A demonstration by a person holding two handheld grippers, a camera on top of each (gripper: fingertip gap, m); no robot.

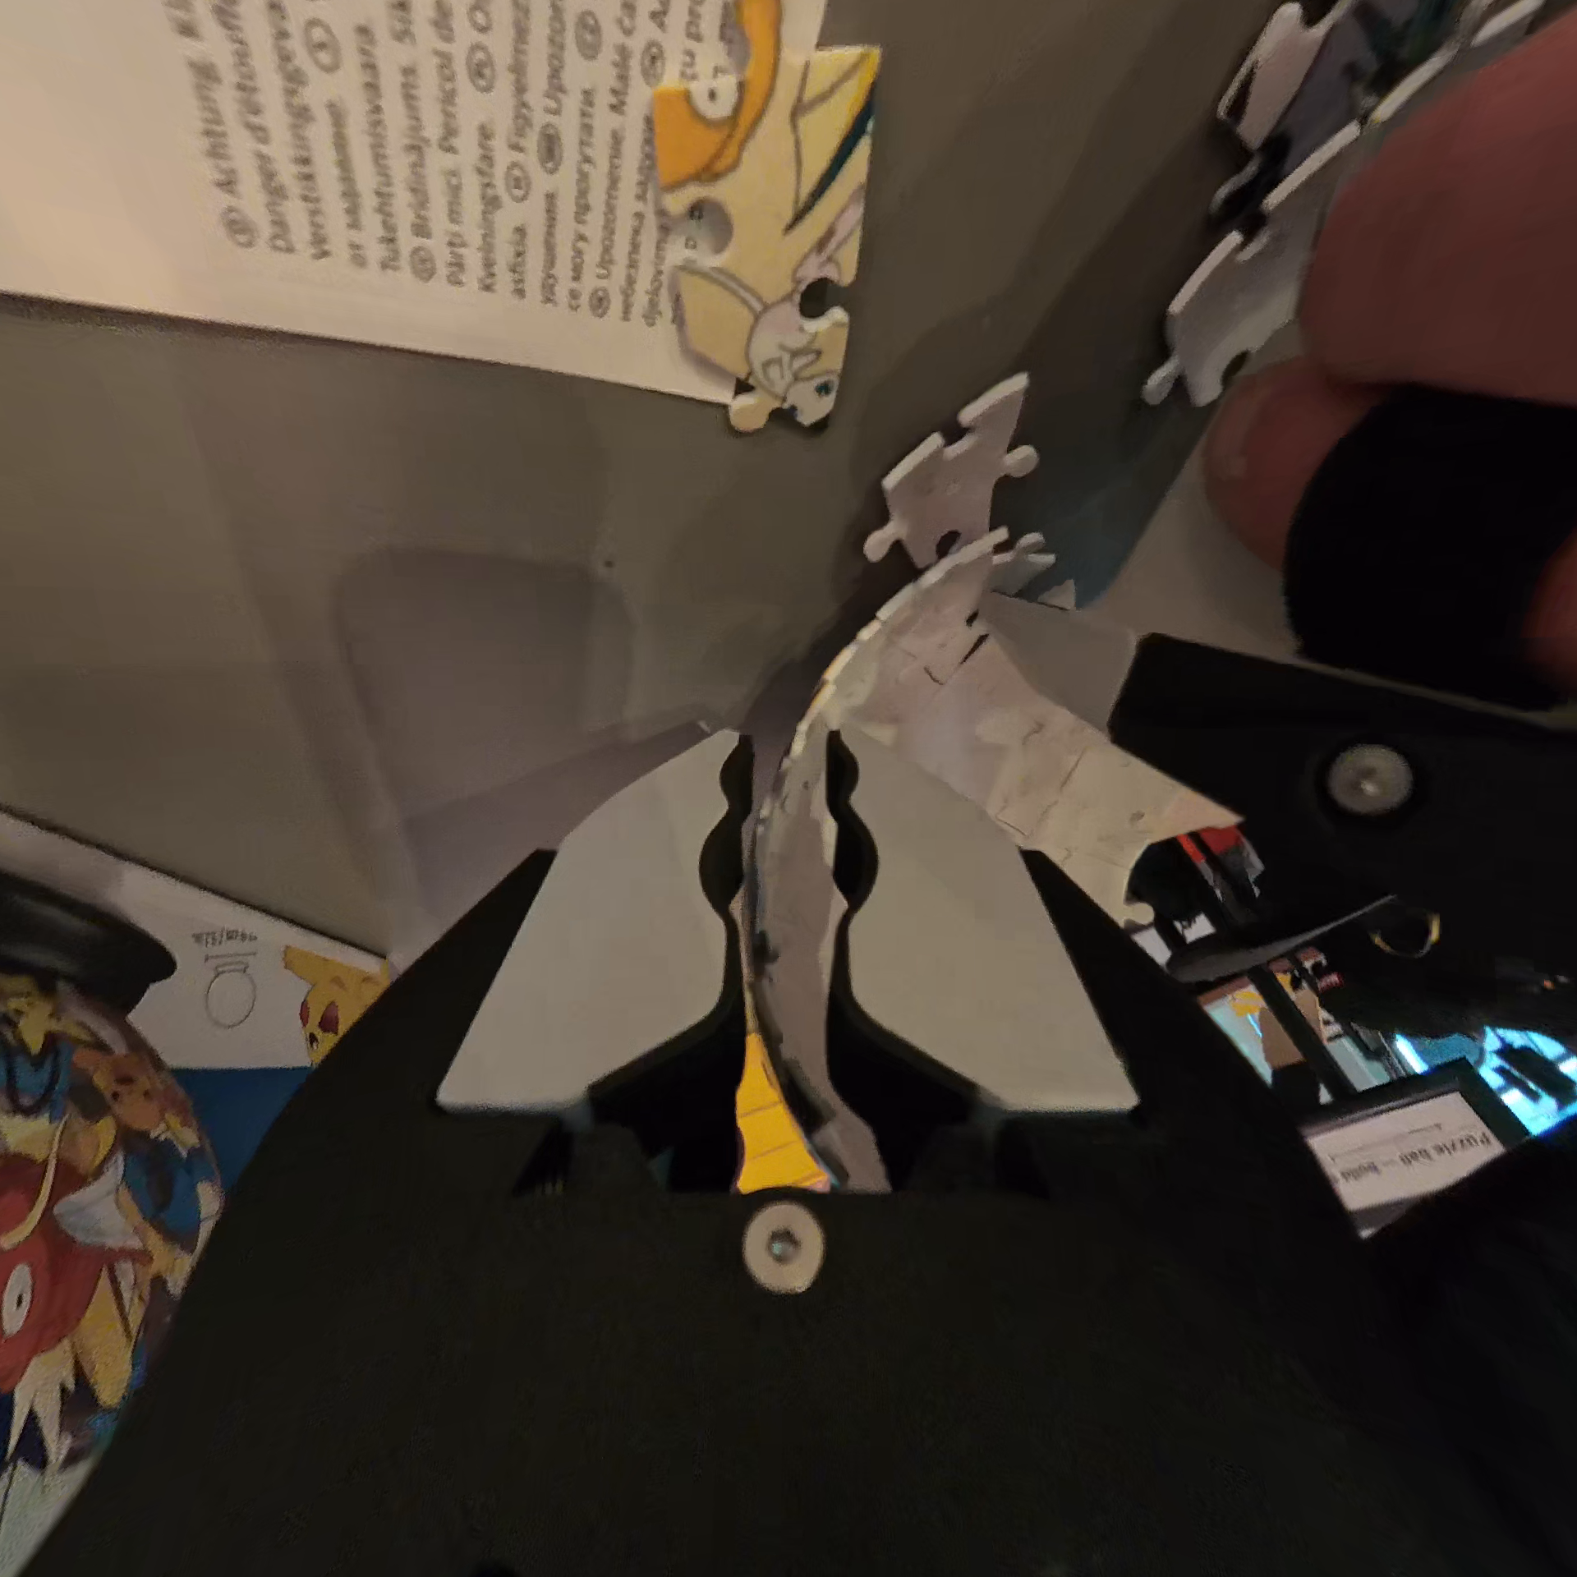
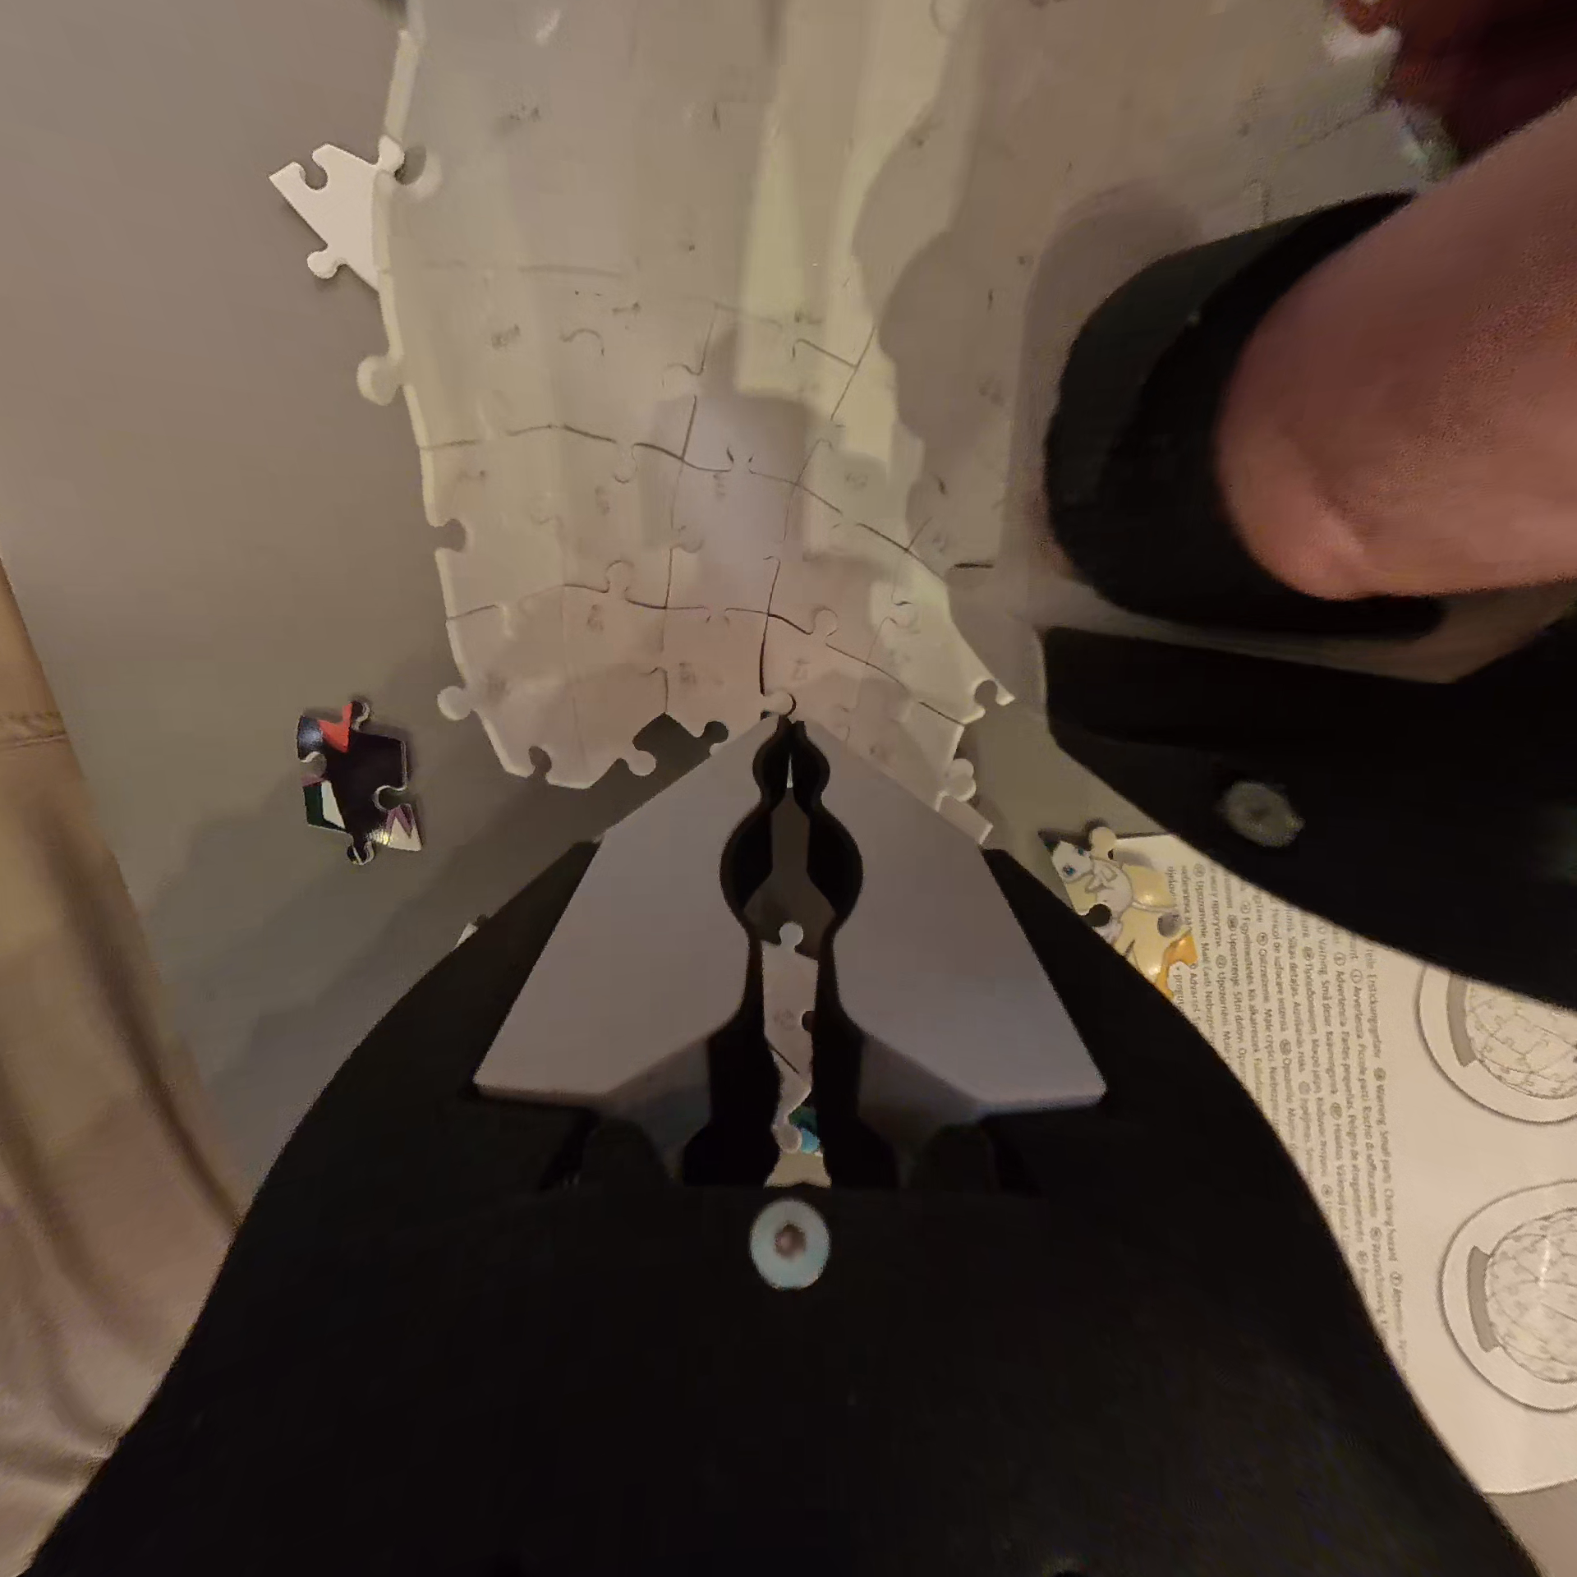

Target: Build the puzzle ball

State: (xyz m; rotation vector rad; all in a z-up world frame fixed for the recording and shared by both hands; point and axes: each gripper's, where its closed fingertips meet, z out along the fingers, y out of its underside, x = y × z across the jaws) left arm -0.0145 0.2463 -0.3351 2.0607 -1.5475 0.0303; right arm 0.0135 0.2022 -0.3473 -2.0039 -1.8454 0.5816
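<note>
I seem to be at a table at home, not in a workshop; my view takes in a plain grey tabletop (image 1: 256,529) under dim warm light; a printed instruction sheet (image 2: 1408,1195), a cartoon-printed puzzle box (image 1: 247,1015), a beige cushion (image 2: 77,981) beside it.

A matte grey tabletop (image 1: 256,512) fills the background of both wrist views, showing a shallow rounded-rectangular recess (image 1: 478,648) in the left wrist view. Lighting is dim and warm, casting soft shadows across the surface. Beige fabric with a stitched seam (image 2: 51,939) borders the tabletop along the left edge of the right wrist view.
</note>
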